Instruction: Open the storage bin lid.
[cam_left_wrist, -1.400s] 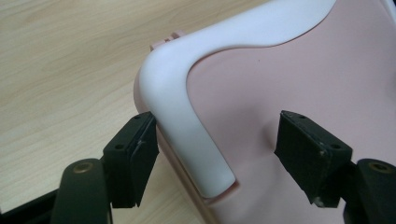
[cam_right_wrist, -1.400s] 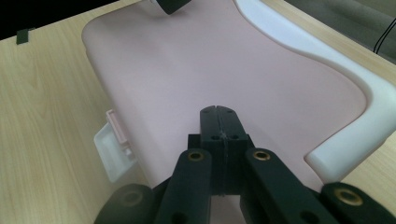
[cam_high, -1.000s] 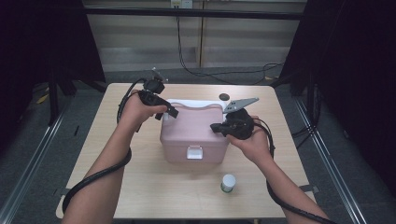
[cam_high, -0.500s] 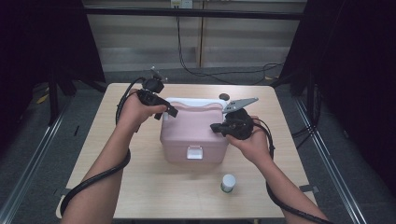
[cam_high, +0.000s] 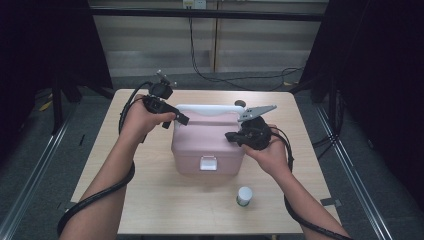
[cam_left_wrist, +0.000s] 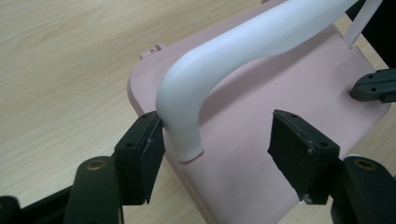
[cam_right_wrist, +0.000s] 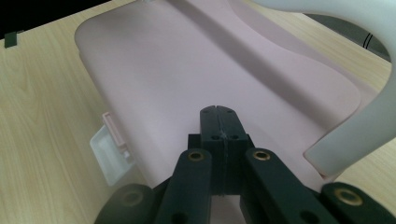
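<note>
1. High view: a pink box (cam_high: 207, 145) with a white handle (cam_high: 207, 107) stands near the middle of a light wooden table (cam_high: 150, 210), with its white latch (cam_high: 208, 163) facing the person.
2. The left gripper (cam_high: 176, 119) is held by the left hand (cam_high: 140, 120) at the left end of the handle, over the box's left top edge.
3. The right gripper (cam_high: 231, 136) is held by the right hand (cam_high: 267, 152) at the right side of the lid, with its grey three-cornered plate (cam_high: 256, 110) on top.
4. A small white cylinder-shaped container (cam_high: 244, 196) stands on the table in front of the box, well apart from both grippers.
5. Left gripper view: the jaws stand apart around the foot of the handle (cam_left_wrist: 187, 116). The left pad is touching the handle or just beside it; the right pad is clear of it, over the pink lid (cam_left_wrist: 261, 102). These jaws have just been closing a little, with the handle foot between them.
6. Right gripper view: the two jaws are pressed together with nothing between them, and their tip rests on or just above the lid (cam_right_wrist: 187, 70). The latch (cam_right_wrist: 109, 151) is at the left and the handle (cam_right_wrist: 369, 121) curves at the right.
</note>
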